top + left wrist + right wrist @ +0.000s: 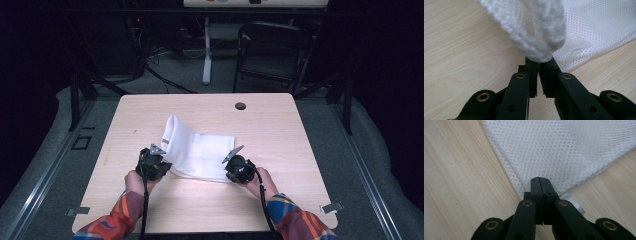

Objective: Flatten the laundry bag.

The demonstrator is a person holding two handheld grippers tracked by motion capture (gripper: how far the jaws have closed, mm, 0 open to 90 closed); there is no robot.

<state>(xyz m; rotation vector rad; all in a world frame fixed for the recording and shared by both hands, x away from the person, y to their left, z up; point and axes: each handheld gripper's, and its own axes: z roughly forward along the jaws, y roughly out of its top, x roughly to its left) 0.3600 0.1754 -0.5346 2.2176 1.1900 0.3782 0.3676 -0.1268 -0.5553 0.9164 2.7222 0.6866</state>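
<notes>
While both grippers pinch near corners of the cloth, status runs largest to smallest:
Table (280, 130): light wood; chair and stand legs behind it.
Mesh cloth (205, 155): white, mid-table, mostly flat; left side lifted and curled over toward the middle, so a fold looks in progress.
Left gripper (161, 161): jaws pressed together on a bunched cloth edge (541, 53), raised off the wood.
Right gripper (233, 161): jaws clamped on the near right corner (539, 181), low at the table.
Step advice: keep the right corner pinned as anchor; carry the left edge across level so the layers line up.
View delta: left gripper view shows 2 layers in the pinch; right gripper view shows a small clear tab (574, 205) beside the jaws.
</notes>
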